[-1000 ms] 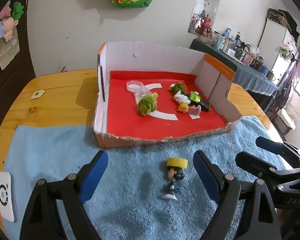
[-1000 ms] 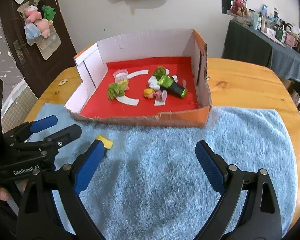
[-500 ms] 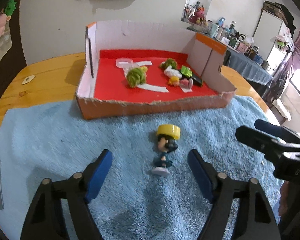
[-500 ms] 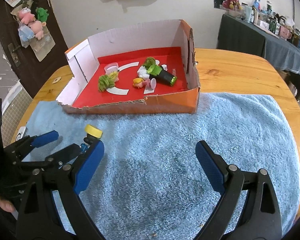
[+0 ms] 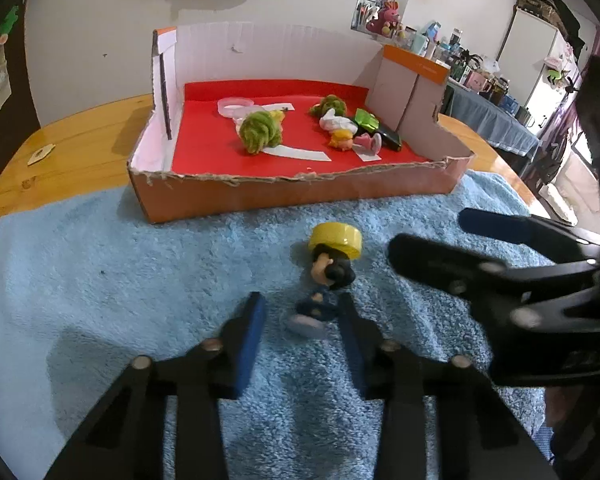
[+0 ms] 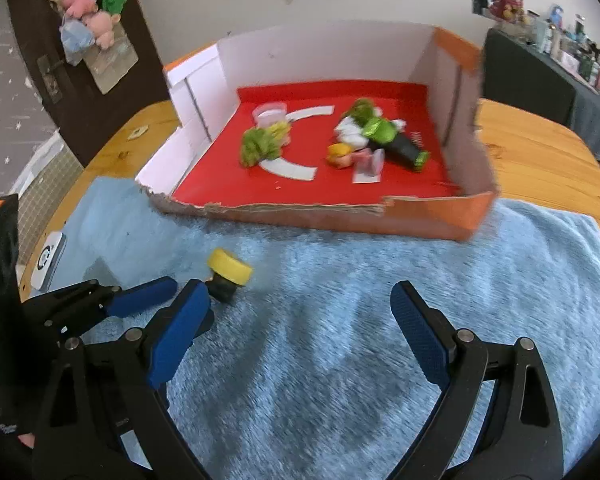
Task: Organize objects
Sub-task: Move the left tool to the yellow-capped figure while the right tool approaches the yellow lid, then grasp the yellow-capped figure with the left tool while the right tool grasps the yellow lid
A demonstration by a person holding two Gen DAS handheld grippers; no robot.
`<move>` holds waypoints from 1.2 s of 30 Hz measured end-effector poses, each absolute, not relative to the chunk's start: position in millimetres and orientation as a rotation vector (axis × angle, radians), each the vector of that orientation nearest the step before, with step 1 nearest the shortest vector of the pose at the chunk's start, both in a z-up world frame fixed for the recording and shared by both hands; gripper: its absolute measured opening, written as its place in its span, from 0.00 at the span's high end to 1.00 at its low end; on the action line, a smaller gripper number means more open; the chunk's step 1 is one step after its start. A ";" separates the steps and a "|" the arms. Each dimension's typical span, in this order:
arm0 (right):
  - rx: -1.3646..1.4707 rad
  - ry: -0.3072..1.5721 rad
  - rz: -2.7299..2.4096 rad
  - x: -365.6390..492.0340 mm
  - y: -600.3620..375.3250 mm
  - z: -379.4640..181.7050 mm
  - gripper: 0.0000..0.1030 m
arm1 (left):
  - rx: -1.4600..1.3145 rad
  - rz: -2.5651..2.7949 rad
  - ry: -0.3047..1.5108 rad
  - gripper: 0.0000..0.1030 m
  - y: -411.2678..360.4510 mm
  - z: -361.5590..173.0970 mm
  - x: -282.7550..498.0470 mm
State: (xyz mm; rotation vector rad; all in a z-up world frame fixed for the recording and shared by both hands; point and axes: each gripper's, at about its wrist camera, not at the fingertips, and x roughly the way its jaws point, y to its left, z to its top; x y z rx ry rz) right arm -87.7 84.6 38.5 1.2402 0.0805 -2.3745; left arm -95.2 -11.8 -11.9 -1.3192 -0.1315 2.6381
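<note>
On the blue towel (image 5: 100, 280) before the cardboard box (image 5: 300, 196), the left gripper (image 5: 300, 316) is narrowing around a small yellow-hatted figurine (image 5: 330, 276), pads not yet touching it. Near it, the right gripper (image 6: 300, 320) is hanging wide open, empty. Several toys (image 5: 260, 132) are lying inside already; this figurine seems the last outside.

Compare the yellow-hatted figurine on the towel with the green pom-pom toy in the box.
The yellow-hatted figurine stands upright on the blue towel, outside the cardboard box; the green pom-pom toy lies on the box's red floor. The figurine looks hard and smooth, the pom-pom fuzzy. The left gripper brackets the figurine's base; nothing is near the pom-pom. Both are small toys.
</note>
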 end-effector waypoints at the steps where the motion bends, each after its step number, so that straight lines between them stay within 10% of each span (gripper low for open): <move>1: 1.248 0.083 -2.365 -89.6 80.9 35.6 0.10 | -1.319 2.639 -0.133 0.74 -13.2 -12.3 -95.4; 24: 1.291 0.109 -2.365 -117.7 60.9 17.0 0.11 | -1.310 2.673 -0.034 0.73 -24.5 -11.8 -116.4; 36: 1.281 0.187 -2.391 -116.9 61.6 15.7 0.61 | -1.284 2.669 0.025 0.69 -17.2 -13.4 -124.0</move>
